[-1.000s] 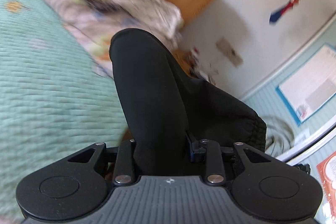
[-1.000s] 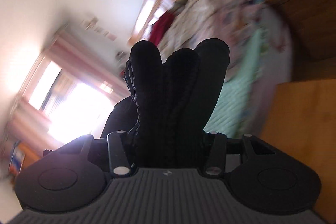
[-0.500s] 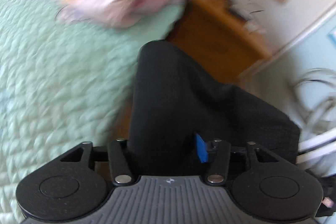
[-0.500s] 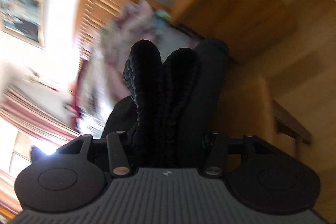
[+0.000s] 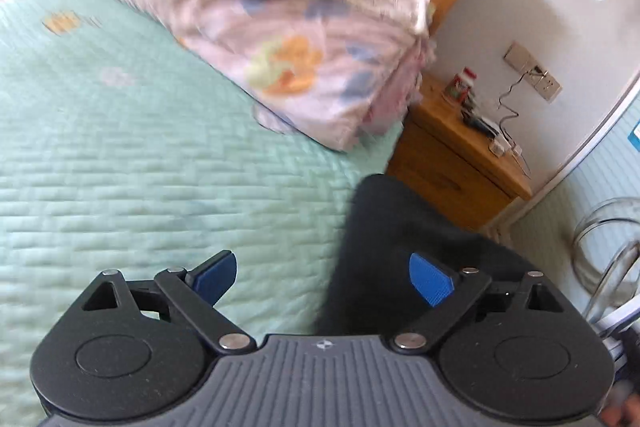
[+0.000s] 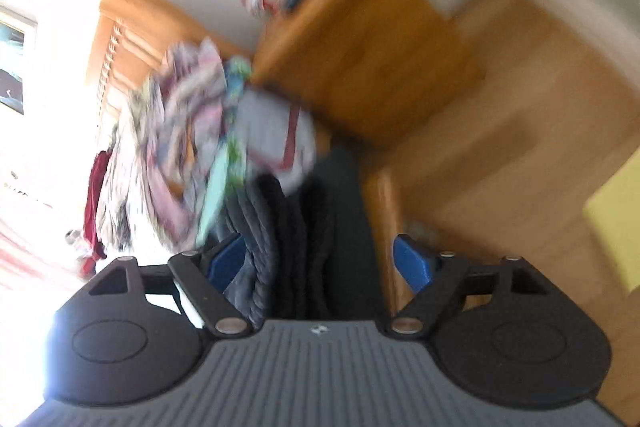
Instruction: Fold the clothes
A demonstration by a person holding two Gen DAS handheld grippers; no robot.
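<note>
mint bed (image 5: 140, 155) fills the left; both jaws spread wide, black garment (image 5: 384, 239) lying lengthwise between right gripper (image 6: 320, 263) jaws, beside left gripper (image 5: 324, 275).

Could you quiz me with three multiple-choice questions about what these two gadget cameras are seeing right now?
1. What stands beside the bed? A) a wooden nightstand B) a bathtub C) a bicycle
2. What colour are the pads on the left gripper fingers? A) red B) blue C) white
3. How is the right gripper set? A) open B) clamped on a cup C) out of view

Answers: 1 A, the wooden nightstand sits at the bed's edge. 2 B, both pads show blue. 3 A, its fingers are spread, with the black garment loose between them.
</note>
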